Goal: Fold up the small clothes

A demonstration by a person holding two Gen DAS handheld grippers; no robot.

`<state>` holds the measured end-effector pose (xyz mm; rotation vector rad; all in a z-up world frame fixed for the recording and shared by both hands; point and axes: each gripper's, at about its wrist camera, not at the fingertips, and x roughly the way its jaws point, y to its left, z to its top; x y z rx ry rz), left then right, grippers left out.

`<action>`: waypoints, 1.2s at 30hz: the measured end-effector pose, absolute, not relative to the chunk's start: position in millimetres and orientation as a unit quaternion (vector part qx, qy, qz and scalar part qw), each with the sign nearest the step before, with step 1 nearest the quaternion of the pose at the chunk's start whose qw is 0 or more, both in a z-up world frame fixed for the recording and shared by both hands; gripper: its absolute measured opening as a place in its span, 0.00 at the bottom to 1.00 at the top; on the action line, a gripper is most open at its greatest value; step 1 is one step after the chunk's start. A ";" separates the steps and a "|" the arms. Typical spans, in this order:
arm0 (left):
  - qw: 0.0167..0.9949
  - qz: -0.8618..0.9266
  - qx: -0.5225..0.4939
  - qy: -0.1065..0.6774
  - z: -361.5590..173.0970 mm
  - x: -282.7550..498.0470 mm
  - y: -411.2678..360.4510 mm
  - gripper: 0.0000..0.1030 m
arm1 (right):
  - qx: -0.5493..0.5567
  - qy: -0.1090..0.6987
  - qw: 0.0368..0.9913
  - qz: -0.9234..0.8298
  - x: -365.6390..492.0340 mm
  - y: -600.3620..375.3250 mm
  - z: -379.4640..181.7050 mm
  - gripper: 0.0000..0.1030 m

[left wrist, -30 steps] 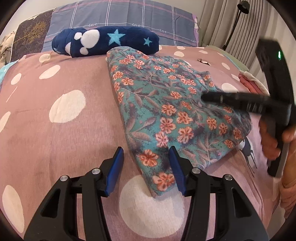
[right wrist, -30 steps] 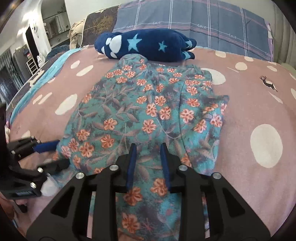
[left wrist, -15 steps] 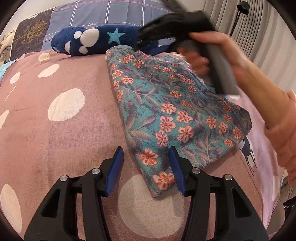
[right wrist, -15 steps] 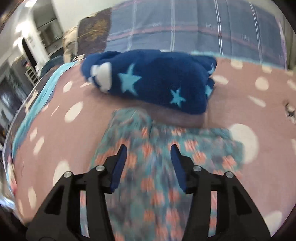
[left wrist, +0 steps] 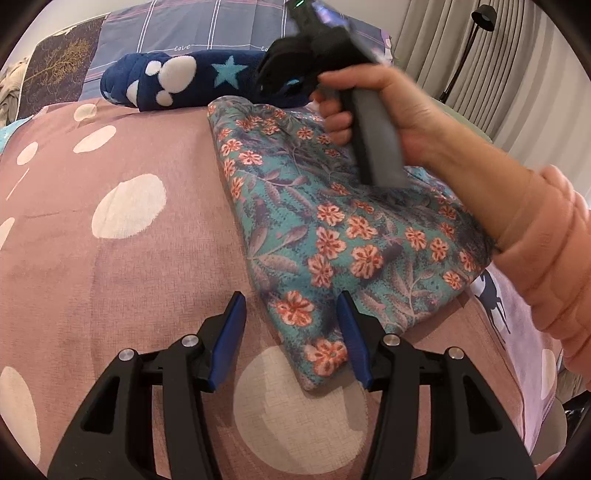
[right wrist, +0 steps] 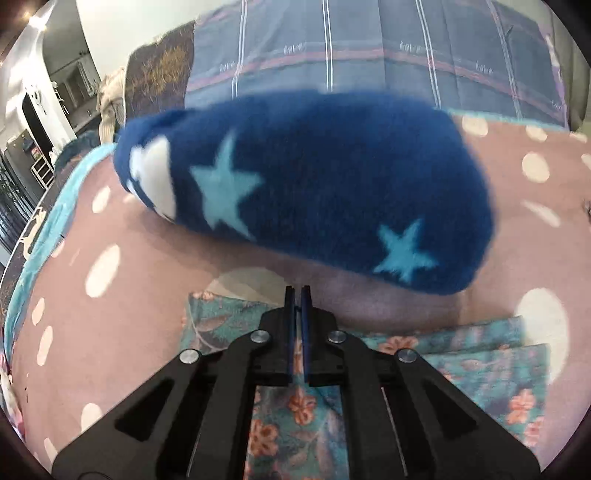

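A teal floral garment (left wrist: 332,229), folded into a thick flat pad, lies on the pink dotted bedspread (left wrist: 110,266). My left gripper (left wrist: 290,299) stands open astride its near corner, the right finger (left wrist: 351,332) over the cloth, pads not pressing. A person's hand (left wrist: 399,107) holds my right gripper (left wrist: 266,79) over the garment's far edge (right wrist: 480,365). In its own view the right gripper (right wrist: 297,290) has its jaws closing to a thin slit. I see no cloth in that slit.
A dark blue plush cushion (right wrist: 314,184) with stars lies just beyond the garment, close in front of the right gripper. Plaid pillows (left wrist: 184,26) line the headboard. A pink sleeve (left wrist: 546,266) crosses the garment's right side. Curtains and a lamp (left wrist: 484,11) stand at right.
The right gripper swept from the garment's near right side across to its far edge by the blue cushion; its jaws spread wide, then came almost together. The left gripper stayed still.
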<state>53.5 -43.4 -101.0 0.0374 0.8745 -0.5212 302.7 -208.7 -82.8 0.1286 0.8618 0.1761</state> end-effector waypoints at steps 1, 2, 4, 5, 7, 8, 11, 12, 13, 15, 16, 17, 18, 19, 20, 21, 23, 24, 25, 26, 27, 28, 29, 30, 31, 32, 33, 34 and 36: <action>0.873 -0.250 0.017 0.419 -101.1 54.1 -43.4 0.52 | 0.064 0.411 0.905 0.093 294.8 -210.5 -74.9 0.10; 0.873 -0.249 0.018 0.419 -101.0 54.0 -43.6 0.52 | 0.070 0.408 0.904 0.103 289.4 -211.3 -69.7 0.24; 0.874 -0.248 0.022 0.418 -100.8 53.2 -44.8 0.52 | 0.076 0.405 0.901 0.133 275.2 -210.9 -59.3 0.37; 0.875 -0.246 0.025 0.417 -100.7 52.3 -45.5 0.52 | 0.066 0.405 0.901 0.142 270.5 -206.4 -56.1 0.37; 0.875 -0.246 0.026 0.415 -100.6 50.2 -46.0 0.52 | 0.031 0.419 0.891 0.175 259.3 -191.2 -53.4 0.32; 0.875 -0.246 0.025 0.416 -100.8 49.8 -45.7 0.52 | 0.006 0.436 0.883 0.176 258.4 -179.5 -56.6 0.18; 0.875 -0.247 0.020 0.415 -100.6 50.7 -43.9 0.52 | -0.027 0.489 0.861 0.133 269.8 -159.7 -91.9 0.00; 0.875 -0.248 0.019 0.416 -101.0 50.3 -43.5 0.52 | -0.021 0.495 0.858 0.131 274.2 -159.8 -99.8 0.00; 0.874 -0.249 0.016 0.417 -101.4 51.2 -42.9 0.52 | -0.009 0.486 0.863 0.135 279.7 -160.3 -105.0 0.00; 0.872 -0.251 0.014 0.419 -101.8 52.5 -42.8 0.52 | 0.003 0.480 0.865 0.146 286.5 -161.0 -104.1 0.00; 0.872 -0.251 0.015 0.420 -101.8 52.2 -43.4 0.52 | 0.021 0.480 0.864 0.152 290.1 -165.2 -104.4 0.00; 0.873 -0.250 0.018 0.419 -101.7 52.2 -44.2 0.52 | 0.035 0.478 0.863 0.159 291.9 -170.1 -105.4 0.00; 0.873 -0.248 0.022 0.419 -101.7 51.8 -45.2 0.53 | 0.046 0.474 0.863 0.166 290.5 -174.1 -106.2 0.00; 0.874 -0.248 0.024 0.418 -101.7 51.2 -45.8 0.53 | 0.057 0.468 0.865 0.170 289.3 -178.4 -106.6 0.00; 0.874 -0.248 0.023 0.418 -101.6 51.2 -45.4 0.53 | 0.068 0.464 0.867 0.170 284.4 -181.7 -104.7 0.00; 0.873 -0.249 0.021 0.418 -101.6 51.8 -44.5 0.53 | 0.078 0.461 0.869 0.164 275.6 -185.0 -101.9 0.00; 0.873 -0.250 0.016 0.418 -101.1 51.0 -43.0 0.53 | 0.102 0.450 0.874 0.156 257.1 -198.1 -88.5 0.06; 0.874 -0.249 0.014 0.418 -100.6 50.8 -42.5 0.53 | 0.109 0.439 0.877 0.162 247.1 -203.1 -78.4 0.06; 0.875 -0.246 0.014 0.417 -99.8 50.2 -41.9 0.53 | 0.111 0.428 0.882 0.165 230.1 -213.8 -68.1 0.06; 0.877 -0.242 0.014 0.415 -98.0 49.3 -40.8 0.52 | 0.112 0.422 0.884 0.166 220.3 -222.7 -58.3 0.06; 0.880 -0.237 0.014 0.412 -96.0 47.9 -39.4 0.49 | 0.115 0.417 0.886 0.167 205.6 -233.7 -52.7 0.07; 0.885 -0.230 0.012 0.405 -90.8 45.7 -35.8 0.41 | 0.119 0.416 0.886 0.165 184.1 -250.0 -48.9 0.07; 0.886 -0.231 0.009 0.402 -87.5 44.4 -34.0 0.35 | 0.121 0.416 0.887 0.161 166.9 -263.3 -48.0 0.08; 0.887 -0.233 0.005 0.398 -82.9 42.8 -32.0 0.24 | 0.122 0.416 0.888 0.157 149.9 -275.9 -48.9 0.10; 0.889 -0.237 -0.001 0.392 -77.2 41.9 -30.2 0.20 | 0.123 0.419 0.887 0.150 125.6 -289.6 -53.2 0.10; 0.890 -0.242 -0.004 0.386 -72.5 41.7 -30.1 0.19 | 0.126 0.420 0.886 0.148 111.2 -301.8 -55.3 0.10; 0.890 -0.247 -0.005 0.382 -70.2 41.9 -31.6 0.19 | 0.136 0.422 0.883 0.153 92.1 -313.9 -61.4 0.10; 0.889 -0.249 -0.002 0.384 -70.3 43.4 -36.0 0.19 | 0.142 0.424 0.880 0.158 81.7 -325.2 -66.9 0.10; 0.879 -0.233 0.035 0.415 -86.2 47.8 -52.2 0.20 | 0.144 0.440 0.871 0.164 66.7 -333.6 -86.5 0.08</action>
